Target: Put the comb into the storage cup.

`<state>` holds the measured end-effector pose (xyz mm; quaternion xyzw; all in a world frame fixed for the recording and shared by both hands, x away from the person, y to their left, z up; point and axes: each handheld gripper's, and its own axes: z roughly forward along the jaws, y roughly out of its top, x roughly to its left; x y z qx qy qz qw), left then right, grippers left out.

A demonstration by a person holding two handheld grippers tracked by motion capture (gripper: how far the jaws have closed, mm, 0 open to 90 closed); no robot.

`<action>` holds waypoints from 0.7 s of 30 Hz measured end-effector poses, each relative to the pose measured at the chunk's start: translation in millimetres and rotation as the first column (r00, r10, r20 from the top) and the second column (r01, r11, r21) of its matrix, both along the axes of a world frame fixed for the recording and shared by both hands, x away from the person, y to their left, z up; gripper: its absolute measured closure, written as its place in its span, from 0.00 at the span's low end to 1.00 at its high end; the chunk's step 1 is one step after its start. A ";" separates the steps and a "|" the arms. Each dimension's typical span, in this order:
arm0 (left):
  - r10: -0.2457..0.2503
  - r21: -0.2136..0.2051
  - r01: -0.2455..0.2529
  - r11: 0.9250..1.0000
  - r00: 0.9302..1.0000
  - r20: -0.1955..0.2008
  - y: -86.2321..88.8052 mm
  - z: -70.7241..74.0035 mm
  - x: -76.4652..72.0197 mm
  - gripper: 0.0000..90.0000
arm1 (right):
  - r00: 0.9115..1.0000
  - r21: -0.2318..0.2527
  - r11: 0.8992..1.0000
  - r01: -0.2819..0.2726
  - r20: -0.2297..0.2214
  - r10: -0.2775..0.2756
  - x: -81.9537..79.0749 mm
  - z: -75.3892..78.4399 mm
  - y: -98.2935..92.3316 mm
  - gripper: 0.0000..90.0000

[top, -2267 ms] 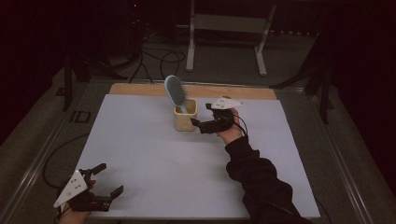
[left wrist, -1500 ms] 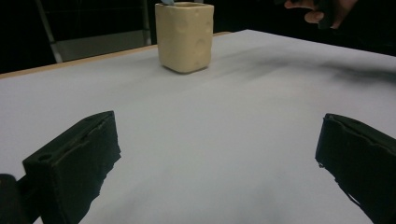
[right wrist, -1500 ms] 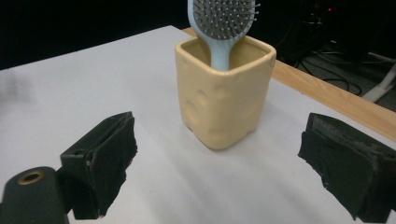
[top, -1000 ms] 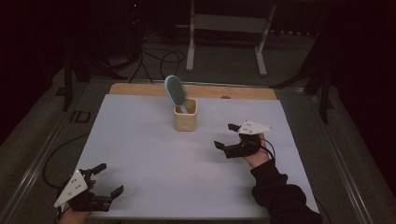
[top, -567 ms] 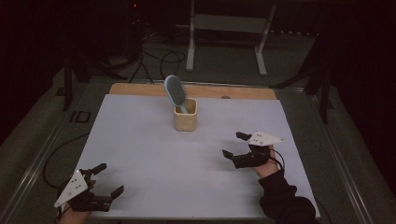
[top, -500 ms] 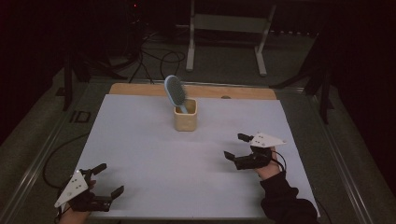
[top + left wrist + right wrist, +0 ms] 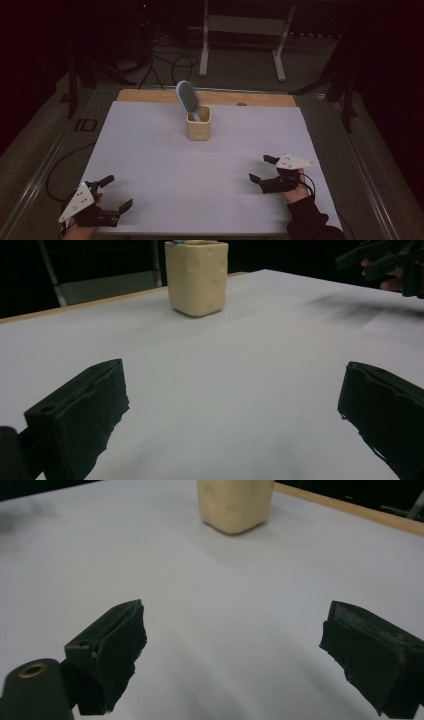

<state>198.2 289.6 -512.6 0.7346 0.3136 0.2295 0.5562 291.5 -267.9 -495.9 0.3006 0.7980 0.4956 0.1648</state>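
A white table [image 7: 165,165] carries a cream cup [image 7: 198,126] near its far edge, a blue hairbrush [image 7: 187,98] propped head-up inside. Both grippers, left [image 7: 114,195] and right [image 7: 259,170], rest near the front edge, spread wide and empty, seemingly parked.

**Dim lab, recording bench**

I'm looking at a lab setup: a white-covered tabletop [image 7: 150,150] under dark surroundings, cables [image 7: 165,62] strewn on the far floor, and a metal stand [image 7: 245,30] behind the far edge.
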 end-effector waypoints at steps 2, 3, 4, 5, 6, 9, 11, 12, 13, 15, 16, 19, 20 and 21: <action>-0.001 -0.001 0.001 1.000 1.000 0.001 -0.1 0.1 0.3 0.00 | 1.000 -0.005 1.000 0.001 0.001 -0.001 -3.9 -1.4 -2.0 0.11; -0.001 -0.001 0.001 1.000 1.000 0.000 -0.2 -0.1 0.3 0.00 | 1.000 -0.001 1.000 -0.002 0.007 0.002 -5.8 -1.9 -3.5 0.11; -0.002 0.001 0.002 1.000 1.000 -0.002 -0.3 -0.3 0.3 0.00 | 1.000 0.003 1.000 0.001 0.006 -0.001 -7.7 -2.5 -4.8 0.11; -0.002 0.000 0.002 1.000 1.000 -0.003 -0.3 -0.3 0.2 0.00 | 1.000 0.011 1.000 0.003 0.006 -0.003 -9.4 -3.7 -5.5 0.11; -0.002 -0.001 0.002 1.000 1.000 -0.001 -0.5 -0.1 0.2 0.00 | 1.000 0.004 1.000 0.003 0.011 -0.003 -10.5 -4.6 -6.3 0.11; -0.002 -0.002 0.002 1.000 1.000 -0.003 -0.3 -0.3 0.4 0.00 | 1.000 -0.025 1.000 0.002 0.013 -0.001 -14.9 -9.7 -7.4 0.11; -0.003 0.000 0.003 1.000 1.000 -0.003 -0.4 -0.3 0.3 0.00 | 1.000 -0.028 1.000 -0.002 0.001 0.002 -17.6 -11.8 -7.8 0.11; -0.003 0.000 0.003 1.000 1.000 -0.003 -0.4 -0.3 0.3 0.00 | 1.000 -0.028 1.000 -0.002 0.001 0.002 -17.6 -11.8 -7.8 0.11; -0.003 -0.003 0.003 1.000 1.000 -0.002 -0.6 -0.3 0.4 0.00 | 1.000 -0.037 0.999 0.002 0.000 -0.002 -19.4 -11.7 -8.3 0.11; -0.003 0.000 0.003 1.000 1.000 -0.004 -0.6 -0.4 0.2 0.00 | 1.000 -0.030 0.999 0.016 -0.006 -0.016 -24.5 -11.2 -12.2 0.11; -0.003 0.001 0.003 1.000 1.000 -0.002 -0.6 -0.3 0.2 0.00 | 1.000 -0.026 0.999 0.019 -0.017 -0.020 -26.1 -11.4 -13.8 0.11; -0.004 0.001 0.004 1.000 1.000 -0.004 -1.0 -0.4 0.4 0.00 | 0.999 -0.026 0.999 0.040 -0.035 -0.040 -31.4 -13.7 -17.5 0.11; -0.005 0.003 0.005 1.000 1.000 -0.004 -1.1 -0.4 0.3 0.00 | 0.998 -0.025 0.998 0.050 -0.042 -0.051 -33.3 -14.4 -18.3 0.11; -0.004 0.002 0.004 1.000 1.000 -0.002 -1.3 -0.2 0.1 0.00 | 0.997 -0.027 0.998 0.058 -0.047 -0.059 -34.6 -15.1 -19.6 0.11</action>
